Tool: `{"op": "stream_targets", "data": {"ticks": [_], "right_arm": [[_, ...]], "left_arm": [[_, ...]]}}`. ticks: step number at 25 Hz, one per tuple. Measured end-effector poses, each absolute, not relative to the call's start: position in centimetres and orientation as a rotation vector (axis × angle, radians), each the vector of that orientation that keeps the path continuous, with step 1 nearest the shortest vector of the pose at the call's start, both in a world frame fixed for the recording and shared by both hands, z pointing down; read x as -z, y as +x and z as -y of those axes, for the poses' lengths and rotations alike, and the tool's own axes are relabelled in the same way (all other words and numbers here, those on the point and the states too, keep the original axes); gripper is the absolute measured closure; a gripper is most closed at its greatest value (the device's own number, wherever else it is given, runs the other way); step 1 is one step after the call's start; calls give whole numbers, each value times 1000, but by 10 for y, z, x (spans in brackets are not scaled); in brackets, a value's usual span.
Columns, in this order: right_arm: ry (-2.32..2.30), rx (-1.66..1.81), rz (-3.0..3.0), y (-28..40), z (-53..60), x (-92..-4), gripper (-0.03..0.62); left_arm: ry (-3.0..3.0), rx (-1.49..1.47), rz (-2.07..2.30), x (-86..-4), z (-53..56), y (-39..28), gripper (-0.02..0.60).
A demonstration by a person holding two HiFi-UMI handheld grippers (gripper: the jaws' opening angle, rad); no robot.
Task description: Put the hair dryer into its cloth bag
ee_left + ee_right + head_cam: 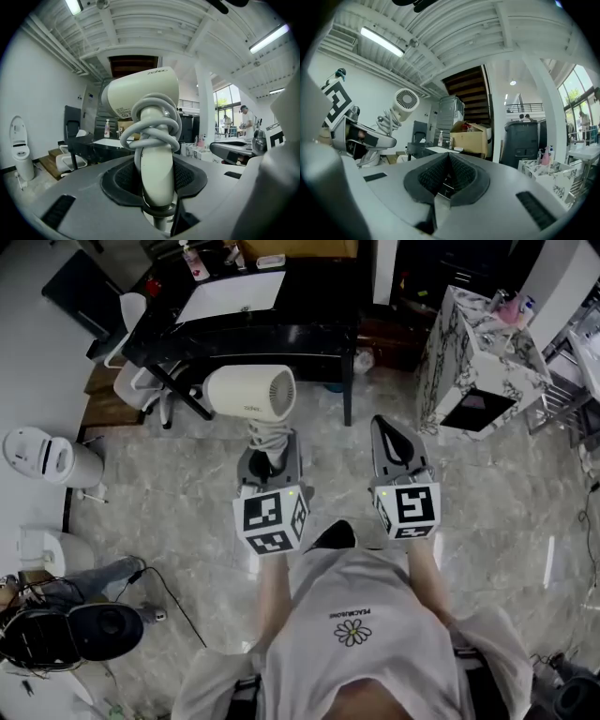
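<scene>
The step in hand was judged to be the carrying of the hair dryer (251, 393), already picked up but not yet brought to its bag. On the left, the dryer was held in the air above the grey stone floor (169, 512), short of the near edge of the black table (309, 334), with its cream barrel lying crosswise over the left claw (271, 454). In the left gripper view that claw was seen part-way closed, its dark ribbed pads pressed on either side of the lower handle (154, 164), which stood nearly upright between them. The grey cord (157, 123) was wound in loops round the handle just above the grip. To the right, the right claw (385, 432) was held level beside the left one and apart from it. Its two pads were brought fully together, and nothing was gripped or touched by it. No cloth bag could be made out in any view, so the next move was judged to call for the bag to be found. Its mouth would need to be held open, probably by the free right claw, before the dryer could be lowered in.
</scene>
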State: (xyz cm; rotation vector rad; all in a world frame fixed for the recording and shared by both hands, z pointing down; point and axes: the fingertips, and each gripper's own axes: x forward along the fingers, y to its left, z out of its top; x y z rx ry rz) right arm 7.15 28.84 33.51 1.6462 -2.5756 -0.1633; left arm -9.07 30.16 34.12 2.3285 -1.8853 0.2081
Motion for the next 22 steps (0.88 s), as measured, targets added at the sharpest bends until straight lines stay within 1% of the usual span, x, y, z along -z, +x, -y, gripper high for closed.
{"op": "stream_targets", "data": {"ticks": [7,13,22], "right_arm": [[1621,152,2546,65,-286,-352,582],[1589,164,2567,64,-268,-352,582],[1574,234,2550,48,-186,-346,582]], "left_arm": [[2275,-203,1911,-349,-307,-106,422],[2256,-196,1907,-354,-290,-103,422],[2307,-145,1880,-343,-197,-110,422]]}}
